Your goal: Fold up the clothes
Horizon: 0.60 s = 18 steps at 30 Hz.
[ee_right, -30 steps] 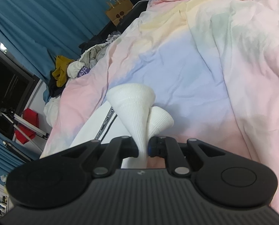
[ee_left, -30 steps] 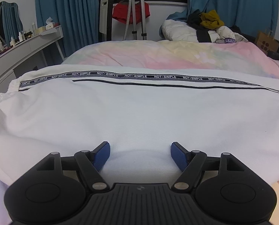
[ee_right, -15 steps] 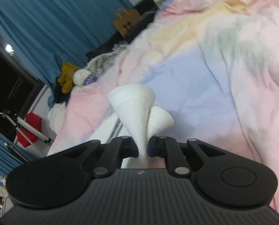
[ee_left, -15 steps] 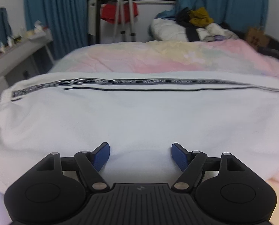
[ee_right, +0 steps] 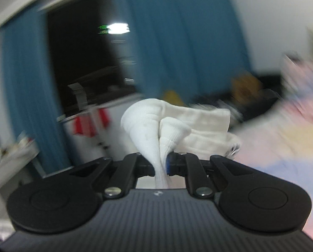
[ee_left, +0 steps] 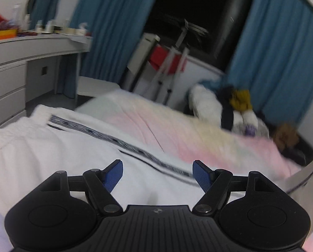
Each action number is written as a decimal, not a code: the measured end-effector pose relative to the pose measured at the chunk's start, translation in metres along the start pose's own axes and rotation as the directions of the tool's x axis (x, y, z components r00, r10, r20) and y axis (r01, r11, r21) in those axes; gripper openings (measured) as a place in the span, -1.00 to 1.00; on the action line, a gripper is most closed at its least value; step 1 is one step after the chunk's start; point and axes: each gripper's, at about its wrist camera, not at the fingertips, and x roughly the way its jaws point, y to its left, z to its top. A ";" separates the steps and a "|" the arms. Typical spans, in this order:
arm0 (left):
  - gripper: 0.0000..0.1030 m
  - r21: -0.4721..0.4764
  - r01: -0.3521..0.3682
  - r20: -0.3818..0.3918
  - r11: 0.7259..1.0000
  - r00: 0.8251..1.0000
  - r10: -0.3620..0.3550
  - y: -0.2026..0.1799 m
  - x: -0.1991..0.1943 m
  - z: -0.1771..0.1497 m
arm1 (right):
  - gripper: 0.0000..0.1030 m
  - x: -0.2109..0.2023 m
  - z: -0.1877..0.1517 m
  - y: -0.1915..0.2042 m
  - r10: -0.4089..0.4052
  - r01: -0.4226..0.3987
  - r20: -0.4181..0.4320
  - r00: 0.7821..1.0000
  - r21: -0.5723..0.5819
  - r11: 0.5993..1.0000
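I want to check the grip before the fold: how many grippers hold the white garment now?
1. The right gripper is shut on a bunched cuff of the white garment. The left gripper stands open above the cloth, holding nothing.

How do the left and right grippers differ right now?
The left gripper stands open with nothing between its blue pads; the right gripper is shut on a bunched fold of the white garment. The left one hovers above the garment's flat part lying on the bed; the right one holds its fold raised in front of the curtain. Both are the same black build.
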 end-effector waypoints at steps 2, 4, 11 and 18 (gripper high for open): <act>0.46 -0.048 0.001 0.016 0.999 1.000 0.000 0.012 -0.006 0.005 | -0.78 -0.010 -0.012 0.060 0.088 -0.085 0.014 0.996 -0.149 0.985; 0.46 -0.082 0.000 0.022 0.997 1.000 0.002 0.020 -0.009 0.010 | -0.78 -0.022 -0.038 0.112 0.163 -0.162 -0.016 0.986 -0.273 0.948; 0.46 -0.078 -0.020 0.010 0.997 1.000 0.021 0.023 -0.010 0.010 | -0.78 -0.040 -0.205 0.215 0.256 -0.413 -0.339 0.905 -0.563 0.716; 0.46 -0.080 0.048 -0.045 0.996 0.998 -0.051 0.014 0.004 -0.005 | -0.77 -0.041 -0.240 0.215 0.258 -0.476 -0.434 0.863 -0.529 0.702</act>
